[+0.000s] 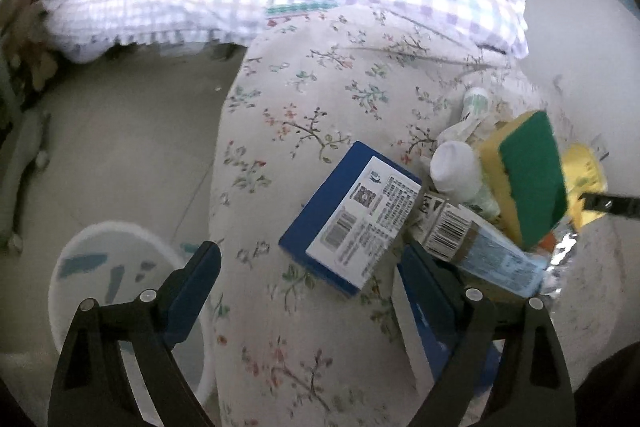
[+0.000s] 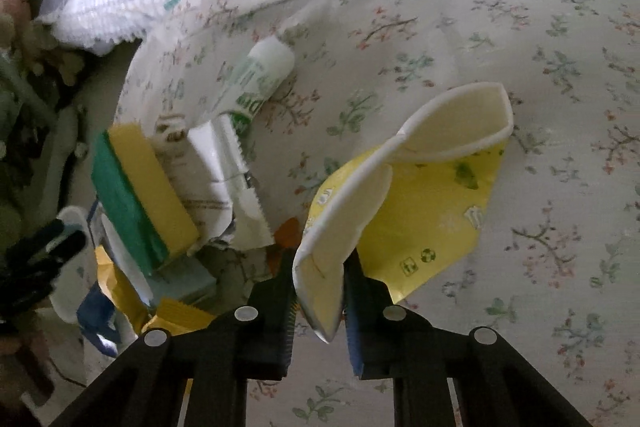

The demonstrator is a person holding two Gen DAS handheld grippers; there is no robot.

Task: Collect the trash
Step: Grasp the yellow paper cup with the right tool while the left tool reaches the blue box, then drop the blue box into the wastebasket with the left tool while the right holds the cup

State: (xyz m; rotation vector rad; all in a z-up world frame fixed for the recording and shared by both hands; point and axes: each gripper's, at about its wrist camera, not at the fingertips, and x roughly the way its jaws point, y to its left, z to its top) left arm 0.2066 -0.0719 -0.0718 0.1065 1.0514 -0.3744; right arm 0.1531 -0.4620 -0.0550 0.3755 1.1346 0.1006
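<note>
Already the right gripper [image 2: 318, 301] pinches the crushed yellow paper cup [image 2: 404, 195] by its flattened rim, just beside the sponge [image 2: 140, 195]; light, flimsy, likely to crumple. Left gripper [image 1: 310, 267] gapes wide near the blue box [image 1: 352, 215].

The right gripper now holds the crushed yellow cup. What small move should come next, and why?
Probably lift the right gripper clear of the bed: it is shut on the crushed yellow cup. Then carry it toward the white bin on the floor beside the bed.
</note>
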